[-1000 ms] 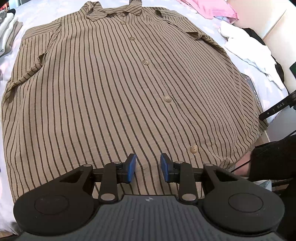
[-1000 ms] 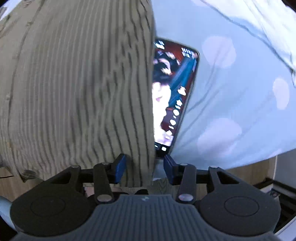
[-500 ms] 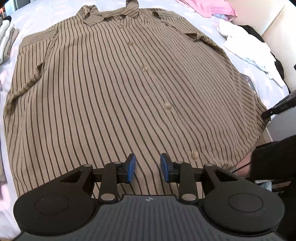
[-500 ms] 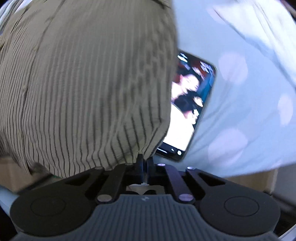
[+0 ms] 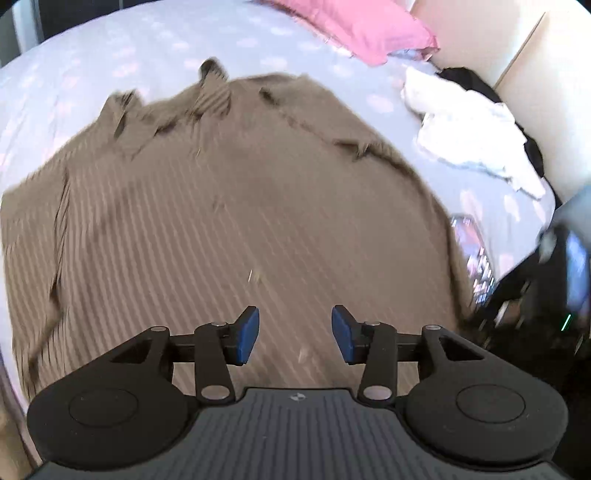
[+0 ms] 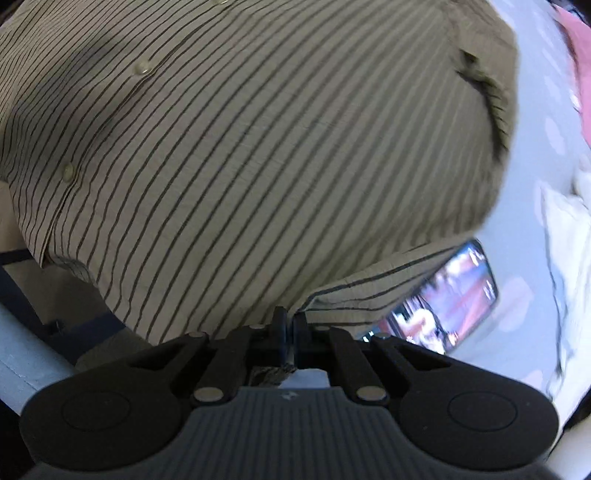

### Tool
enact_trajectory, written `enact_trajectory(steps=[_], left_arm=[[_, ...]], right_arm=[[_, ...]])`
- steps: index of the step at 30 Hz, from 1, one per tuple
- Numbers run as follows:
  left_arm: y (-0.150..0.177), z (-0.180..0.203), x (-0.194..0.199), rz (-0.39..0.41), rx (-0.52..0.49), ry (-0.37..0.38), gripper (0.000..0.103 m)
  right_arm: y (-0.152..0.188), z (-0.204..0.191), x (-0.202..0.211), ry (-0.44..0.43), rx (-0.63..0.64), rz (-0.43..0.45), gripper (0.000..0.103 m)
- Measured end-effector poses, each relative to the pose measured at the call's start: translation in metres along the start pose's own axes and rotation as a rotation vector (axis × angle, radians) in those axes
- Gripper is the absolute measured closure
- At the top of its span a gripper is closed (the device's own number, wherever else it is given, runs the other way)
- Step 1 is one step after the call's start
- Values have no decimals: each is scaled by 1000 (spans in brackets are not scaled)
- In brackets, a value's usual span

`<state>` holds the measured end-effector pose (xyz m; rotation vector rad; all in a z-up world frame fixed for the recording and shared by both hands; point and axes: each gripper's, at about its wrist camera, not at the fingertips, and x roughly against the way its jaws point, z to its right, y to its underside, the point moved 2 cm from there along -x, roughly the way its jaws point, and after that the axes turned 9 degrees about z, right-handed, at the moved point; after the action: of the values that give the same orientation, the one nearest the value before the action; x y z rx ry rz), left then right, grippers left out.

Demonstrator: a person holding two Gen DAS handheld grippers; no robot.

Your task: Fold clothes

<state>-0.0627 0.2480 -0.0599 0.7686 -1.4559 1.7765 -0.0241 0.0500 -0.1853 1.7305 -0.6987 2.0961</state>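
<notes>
Pinching the hem of the striped shirt [image 6: 258, 155], my right tongs [image 6: 287, 334] are pressed together on a fold of the tan cloth, which bunches between the pads and lifts into a small ridge running off toward 2 o'clock. From that wrist view the shirt fills everything from 9 to 1 o'clock, its button placket [image 6: 68, 171] showing at 9 to 10 o'clock. A smartphone [image 6: 443, 299] with a lit screen lies at 3 o'clock, just beside the pinched edge and partly covered by the lifted cloth.

My left tongs [image 5: 295, 334] are spread wide, blue pads [image 5: 246, 335] apart with nothing between them, hovering over the lower part of the shirt [image 5: 229, 221]. In this view (badly smeared by motion, so the stripes are faint) the shirt lies spread front-up on the bed [image 5: 110, 55], collar [image 5: 210, 88] at 12 o'clock and hem toward me. The bed sheet is pale lilac with lighter dots. A pink pillow [image 5: 369, 29] sits at 1 o'clock, a crumpled white garment [image 5: 469, 136] at 2 o'clock with something black [image 5: 469, 79] behind it against the wall. The smartphone [image 5: 474, 258] appears at 3 o'clock, touching the shirt's right edge, and the dark blur of my right tongs [image 5: 535, 288] is just past it.
</notes>
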Motion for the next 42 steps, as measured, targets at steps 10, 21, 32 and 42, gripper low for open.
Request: enact_trajectory(steps=[10, 21, 32, 42], left_arm=[[-117, 32, -88, -39, -12, 73, 58], [-197, 79, -208, 6, -612, -20, 61], [-194, 98, -291, 21, -1492, -35, 63], [-170, 96, -339, -43, -2008, 32, 63]], right_arm=[[2, 17, -22, -96, 53, 18, 99], [2, 46, -36, -186, 68, 39, 98], [2, 78, -44, -273, -8, 44, 98], [2, 103, -49, -322, -41, 44, 99]])
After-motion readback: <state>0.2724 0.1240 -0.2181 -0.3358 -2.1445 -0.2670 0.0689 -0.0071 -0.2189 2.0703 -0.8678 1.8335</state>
